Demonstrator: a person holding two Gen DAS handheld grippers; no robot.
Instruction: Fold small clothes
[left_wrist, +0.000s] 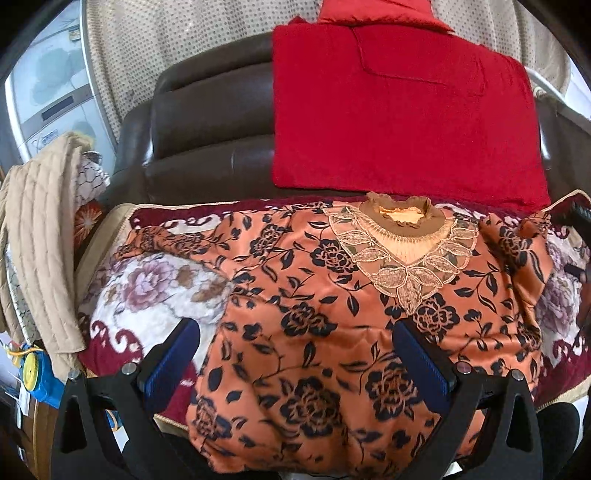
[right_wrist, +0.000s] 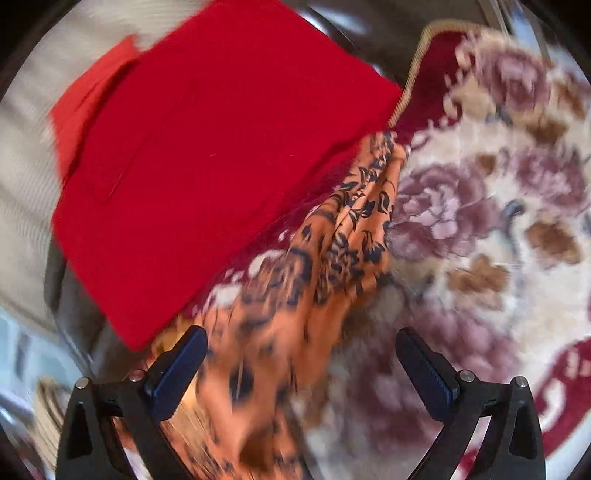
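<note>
Orange fabric of the floral blouse (left_wrist: 314, 332) fills the gap between the spread fingers of the left tongs (left_wrist: 297, 354), hem nearest, lace collar (left_wrist: 404, 251) farthest ahead. Both tongs stand spread and pinch nothing. The right tongs (right_wrist: 301, 369) hang over 1 sleeve (right_wrist: 347, 240) of the same blouse, which runs forward between the fingers; that view is blurred, so contact cannot be confirmed.

Location: the blouse lies face up on a flowered blanket (left_wrist: 155, 291) covering a sofa seat, with 1 folded red garment (left_wrist: 399, 118) beyond the collar, against the brown backrest (left_wrist: 207, 129).

Handling, as judged:
- Fabric looks thin, glossy and limp; expect it to be light, to slip between pads, and to sag when lifted.
- Lace collar looks delicate; avoid gripping it.
- Take hold at a sleeve cuff or shoulder seam, or at a hem corner, where layers bunch and give purchase.

Count: 1 blouse, 2 sleeves, 1 red garment, 1 blanket, 2 tongs.
</note>
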